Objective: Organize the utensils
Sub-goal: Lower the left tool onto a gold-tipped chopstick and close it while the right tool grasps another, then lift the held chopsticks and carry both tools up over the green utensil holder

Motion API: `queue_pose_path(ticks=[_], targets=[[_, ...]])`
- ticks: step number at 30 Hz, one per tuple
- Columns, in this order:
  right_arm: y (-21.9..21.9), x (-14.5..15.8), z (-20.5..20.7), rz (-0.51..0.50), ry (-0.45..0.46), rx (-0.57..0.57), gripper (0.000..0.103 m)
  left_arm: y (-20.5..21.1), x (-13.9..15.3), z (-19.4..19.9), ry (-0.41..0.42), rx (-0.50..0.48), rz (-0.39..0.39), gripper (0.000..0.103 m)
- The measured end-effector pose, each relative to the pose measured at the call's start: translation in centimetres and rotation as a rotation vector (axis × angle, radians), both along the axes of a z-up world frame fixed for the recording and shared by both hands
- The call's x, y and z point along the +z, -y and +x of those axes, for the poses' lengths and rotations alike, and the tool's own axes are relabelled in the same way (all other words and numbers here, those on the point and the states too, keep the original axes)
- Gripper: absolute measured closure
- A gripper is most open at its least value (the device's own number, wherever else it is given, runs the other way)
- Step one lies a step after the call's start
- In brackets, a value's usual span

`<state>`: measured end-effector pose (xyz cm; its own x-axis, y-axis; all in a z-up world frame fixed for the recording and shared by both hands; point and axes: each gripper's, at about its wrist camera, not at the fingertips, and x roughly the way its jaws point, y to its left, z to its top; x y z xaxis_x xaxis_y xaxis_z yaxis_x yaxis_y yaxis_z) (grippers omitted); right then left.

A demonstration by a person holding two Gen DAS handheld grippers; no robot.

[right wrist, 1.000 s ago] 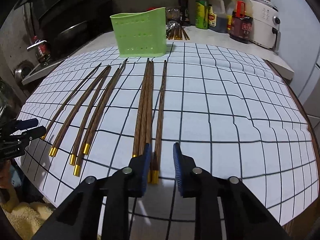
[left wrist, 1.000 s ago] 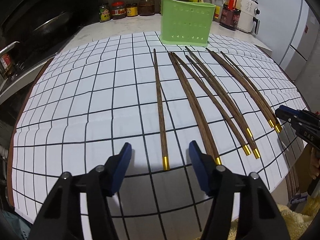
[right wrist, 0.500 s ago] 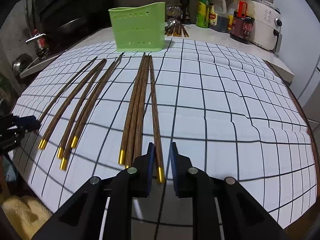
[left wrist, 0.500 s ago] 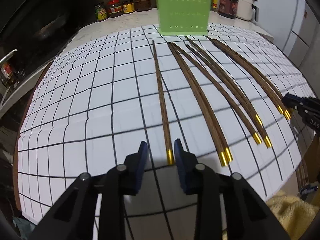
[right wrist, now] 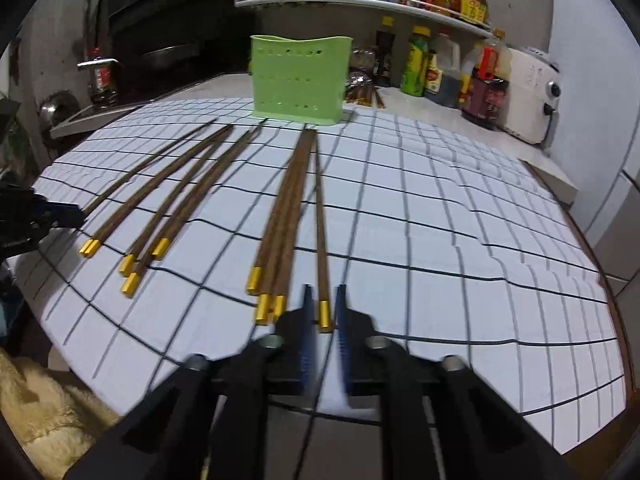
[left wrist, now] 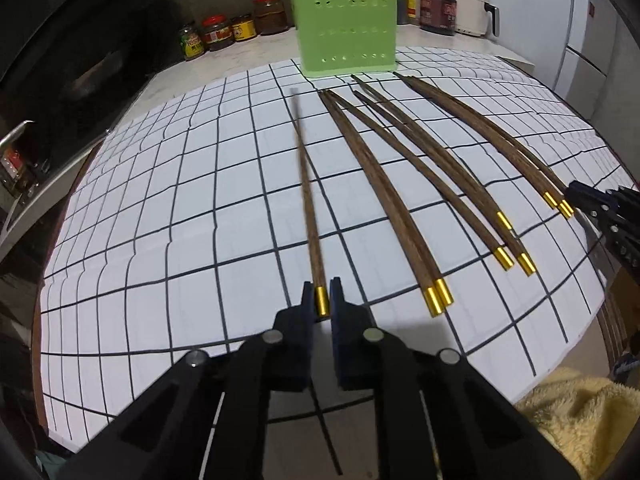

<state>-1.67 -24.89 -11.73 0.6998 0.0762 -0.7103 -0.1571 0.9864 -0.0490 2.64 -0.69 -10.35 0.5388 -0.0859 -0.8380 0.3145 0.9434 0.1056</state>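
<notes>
Left gripper (left wrist: 323, 300) jaws just closed, clamping one chopstick (left wrist: 307, 184) by its gold cap. Right gripper (right wrist: 324, 307) likewise pinching another chopstick (right wrist: 321, 220). Both lying lengthwise, tips toward the green holder (left wrist: 346, 32) at the worktop's far edge.

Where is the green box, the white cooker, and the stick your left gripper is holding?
green box (left wrist: 347, 36), left wrist view, front wall.
white cooker (right wrist: 532, 96), right wrist view, its side.
stick (left wrist: 307, 184), left wrist view, mid shaft.

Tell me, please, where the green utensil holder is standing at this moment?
The green utensil holder stands upright at the far edge of the checked mat, just beyond the chopsticks' thin tips, with sauce jars on the counter behind it.
</notes>
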Motion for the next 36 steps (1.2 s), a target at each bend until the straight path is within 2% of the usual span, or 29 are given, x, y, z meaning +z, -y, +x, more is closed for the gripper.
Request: queue_pose_path(ticks=[3, 7, 10, 14, 19, 23, 26, 32, 36], targets=[[0.8, 1.5, 0.1, 0.076, 0.02, -0.021, 0.096, -0.8, 1.2, 0.3, 0.024, 0.013, -0.068, 0.096], [2.2, 5.0, 0.2, 0.195, 0.066, -0.046, 0.096, -2.4, 5.2, 0.1, 0.158, 0.038, -0.143, 0.096], [2.5, 7.8, -0.1, 0.245, 0.116, -0.042, 0.096, -3.8, 8.6, 0.1, 0.256, 0.058, -0.22, 0.096], [2.3, 12.9, -0.6, 0.24, 0.25, -0.032, 0.096, -4.7, 13.0, -0.5, 0.383, 0.048, -0.294, 0.096], [2.4, 17.3, 1.1, 0.226, 0.333, -0.042, 0.096, -4.7, 16.8, -0.7, 0.504, 0.023, -0.325, 0.096], [2.4, 19.3, 4.2, 0.206, 0.327, -0.045, 0.096, -4.8, 18.3, 0.7, 0.505, 0.005, -0.357, 0.096], [2.1, 19.9, 5.9, 0.167, 0.321, -0.049, 0.096, -4.9, 18.2, 2.1, 0.477, 0.013, -0.364, 0.096], [2.1, 20.7, 8.4, 0.203, 0.282, -0.025, 0.096, -5.2, 18.0, 4.2, 0.446, 0.02, -0.367, 0.096], [1.6, 21.1, 10.4, 0.184, 0.262, -0.01, 0.096, -4.6, 18.7, 5.3, 0.43, -0.014, -0.357, 0.096]])
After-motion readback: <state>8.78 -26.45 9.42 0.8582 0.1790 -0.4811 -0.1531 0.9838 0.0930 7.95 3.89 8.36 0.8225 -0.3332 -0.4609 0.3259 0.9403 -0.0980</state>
